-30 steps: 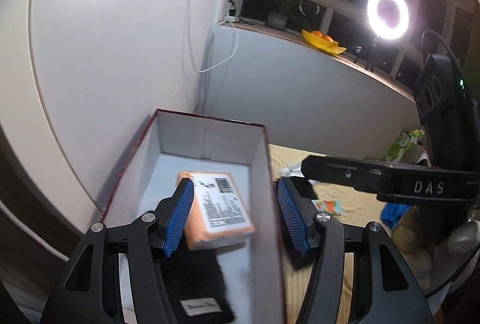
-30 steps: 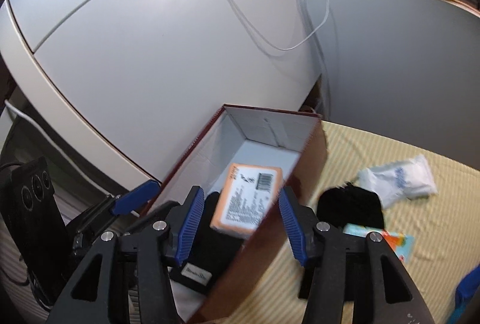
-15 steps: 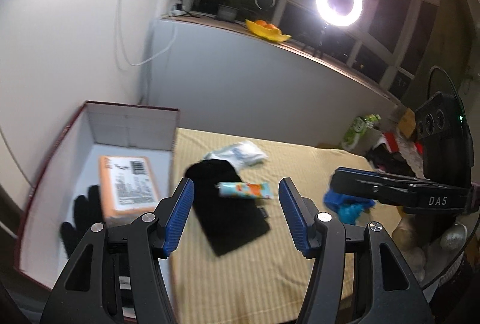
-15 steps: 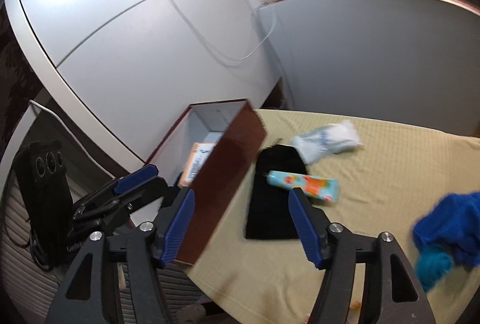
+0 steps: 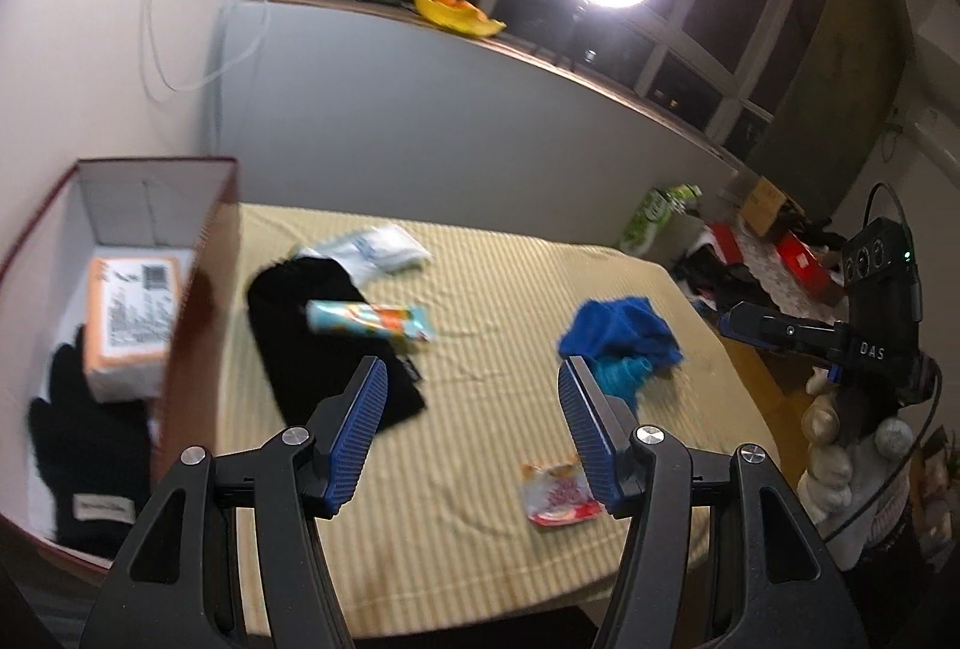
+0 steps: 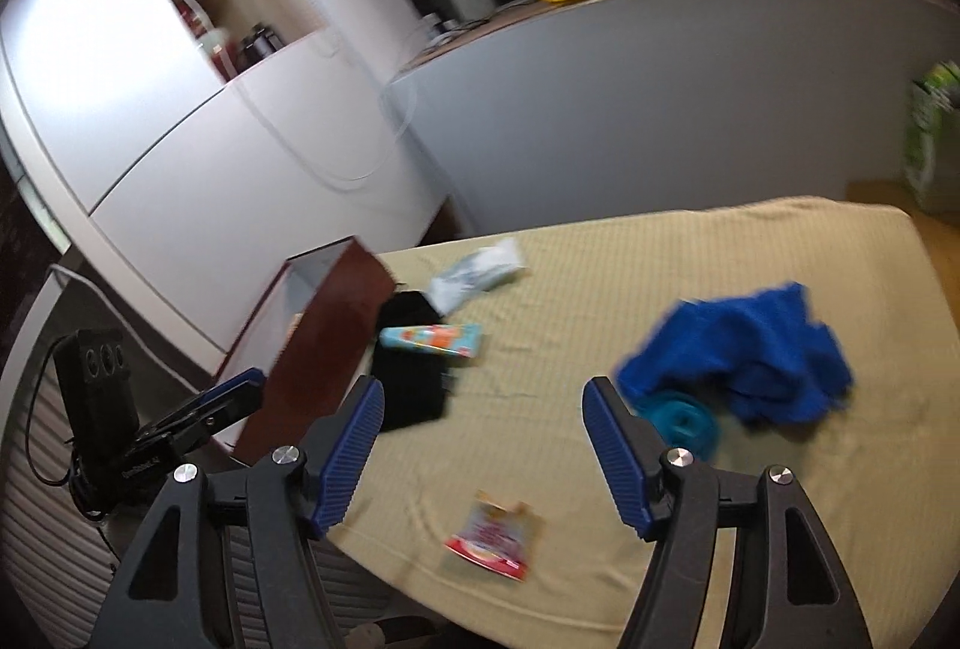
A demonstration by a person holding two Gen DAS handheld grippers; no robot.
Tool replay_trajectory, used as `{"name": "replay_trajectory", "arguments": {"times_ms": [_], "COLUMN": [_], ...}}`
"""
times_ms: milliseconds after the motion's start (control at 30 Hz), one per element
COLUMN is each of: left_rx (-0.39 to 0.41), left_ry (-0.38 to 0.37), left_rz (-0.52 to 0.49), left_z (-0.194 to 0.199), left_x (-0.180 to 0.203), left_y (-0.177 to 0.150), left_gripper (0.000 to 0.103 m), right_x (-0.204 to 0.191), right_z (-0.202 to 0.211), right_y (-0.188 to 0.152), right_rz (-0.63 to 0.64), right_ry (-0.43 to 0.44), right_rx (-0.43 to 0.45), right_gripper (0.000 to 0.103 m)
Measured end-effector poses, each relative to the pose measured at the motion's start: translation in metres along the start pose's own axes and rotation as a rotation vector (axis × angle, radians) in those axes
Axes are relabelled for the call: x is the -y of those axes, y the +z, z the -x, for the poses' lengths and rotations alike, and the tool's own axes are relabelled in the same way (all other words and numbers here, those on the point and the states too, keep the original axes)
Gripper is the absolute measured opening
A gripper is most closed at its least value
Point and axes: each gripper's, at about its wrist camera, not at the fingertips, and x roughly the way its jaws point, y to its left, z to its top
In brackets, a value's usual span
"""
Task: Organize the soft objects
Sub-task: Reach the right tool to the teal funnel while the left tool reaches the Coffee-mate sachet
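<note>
While both your tools hung open and empty, the blue cloth (image 6: 756,355) lay bunched on the desk (image 6: 600,469) just ahead-right of your right tool (image 6: 483,439), closer than your left tool (image 5: 474,433), so that hand's got it.

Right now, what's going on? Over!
Left gripper open, empty. Right gripper open, empty. Crumpled blue cloth loose on yellow striped bedcover; dark red box partly filled. Nothing in the way.

Ribbed matt tablecloth (image 5: 504,349), fuzzy blue cloth (image 6: 762,355), glossy box (image 6: 327,343)
</note>
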Motion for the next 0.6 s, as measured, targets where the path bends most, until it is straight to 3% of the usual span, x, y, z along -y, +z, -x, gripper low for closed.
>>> {"name": "replay_trajectory", "arguments": {"times_ms": [200, 600], "left_rx": [-0.053, -0.194], "left_ry": [-0.047, -0.051], "left_rz": [0.011, -0.077], "left_z": [-0.018, -0.063], "left_x": [0.016, 0.065], "left_y": [-0.022, -0.079], "left_gripper": [0.06, 0.069], "right_x": [0.035, 0.056], "right_z": [0.007, -0.036], "right_y": [-0.022, -0.046], "right_rz": [-0.009, 0.074], "right_ry": [-0.071, -0.177], "right_rx": [-0.021, -0.091], "right_gripper": [0.065, 0.065]}}
